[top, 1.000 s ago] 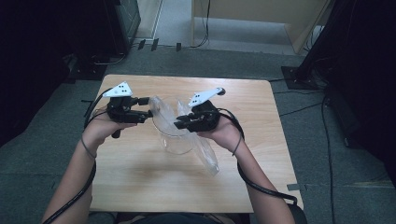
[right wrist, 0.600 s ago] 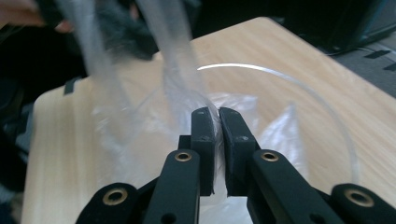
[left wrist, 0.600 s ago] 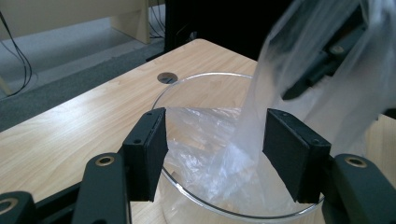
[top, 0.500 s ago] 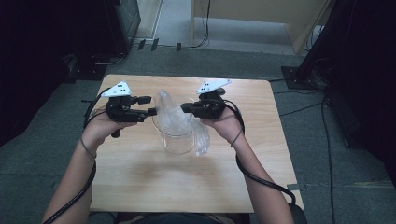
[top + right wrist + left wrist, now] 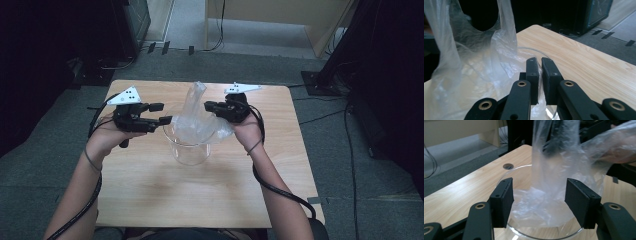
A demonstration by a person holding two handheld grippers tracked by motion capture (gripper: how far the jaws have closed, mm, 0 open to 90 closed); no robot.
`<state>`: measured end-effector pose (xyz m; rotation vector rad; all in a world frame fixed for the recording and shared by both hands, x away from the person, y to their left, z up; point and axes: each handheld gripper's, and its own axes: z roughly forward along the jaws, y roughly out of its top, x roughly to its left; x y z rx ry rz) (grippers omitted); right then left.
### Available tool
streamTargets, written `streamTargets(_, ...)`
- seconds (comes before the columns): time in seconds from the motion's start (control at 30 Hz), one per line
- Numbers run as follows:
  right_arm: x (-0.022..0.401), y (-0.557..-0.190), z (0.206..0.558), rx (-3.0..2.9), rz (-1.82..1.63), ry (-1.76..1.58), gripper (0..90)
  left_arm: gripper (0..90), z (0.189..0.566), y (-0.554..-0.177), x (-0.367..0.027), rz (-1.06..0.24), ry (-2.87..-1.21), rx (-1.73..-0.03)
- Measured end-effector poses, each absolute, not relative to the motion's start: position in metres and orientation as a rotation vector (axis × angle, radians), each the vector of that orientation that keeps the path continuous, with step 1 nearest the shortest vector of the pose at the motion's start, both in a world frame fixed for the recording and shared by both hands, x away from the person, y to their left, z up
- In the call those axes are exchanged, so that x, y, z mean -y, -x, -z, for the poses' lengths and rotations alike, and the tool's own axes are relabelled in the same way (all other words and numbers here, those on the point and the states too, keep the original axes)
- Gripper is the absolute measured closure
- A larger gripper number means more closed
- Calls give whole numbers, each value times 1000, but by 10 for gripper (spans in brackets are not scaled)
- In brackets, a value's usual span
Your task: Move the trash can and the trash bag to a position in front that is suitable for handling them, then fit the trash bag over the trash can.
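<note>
Right gripper (image 5: 209, 106) is pinched tight on the bag's (image 5: 197, 122) edge, lifting it so it drapes into the jar (image 5: 190, 150) at mid-table. Left gripper (image 5: 162, 113) waits wide open at the jar's left rim, holding nothing, ready to take the film.

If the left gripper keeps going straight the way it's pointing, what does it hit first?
Probably the clear plastic bag hanging into the glass bowl, straight ahead of the open left gripper; depth is unclear.

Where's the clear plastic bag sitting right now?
In the high view the plastic bag sits mid-table, its bottom tucked into the glass bowl and its top sticking up between the left tongs and right tongs.
</note>
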<state>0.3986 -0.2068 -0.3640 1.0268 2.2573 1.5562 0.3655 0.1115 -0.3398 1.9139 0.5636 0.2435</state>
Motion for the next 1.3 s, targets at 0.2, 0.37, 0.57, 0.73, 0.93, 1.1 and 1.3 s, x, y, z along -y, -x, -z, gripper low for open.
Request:
streamTargets(0.2,206,-400,368,-2234,-1561,-1049,845,389,343,-361,-98,-221,-1938,-525)
streamTargets(0.37,205,-400,369,-2239,-1565,-1044,841,366,357,-364,-82,-219,-1967,-524)
streamTargets(0.57,204,-400,370,-2242,-1575,-1049,835,383,370,-366,-70,-263,-1937,-539)
streamTargets(0.73,203,-398,371,-2262,-1576,-1039,821,473,375,-368,-68,-311,-1942,-539)
streamTargets(0.93,202,-395,367,-2270,-1591,-1022,812,691,380,-368,-62,-384,-1919,-505)
streamTargets(1.1,203,-393,365,-2271,-1612,-1001,740,866,383,-369,-59,-406,-1921,-515)
streamTargets(1.3,207,-390,357,-2255,-1639,-975,650,898,381,-374,-69,-407,-1892,-562)
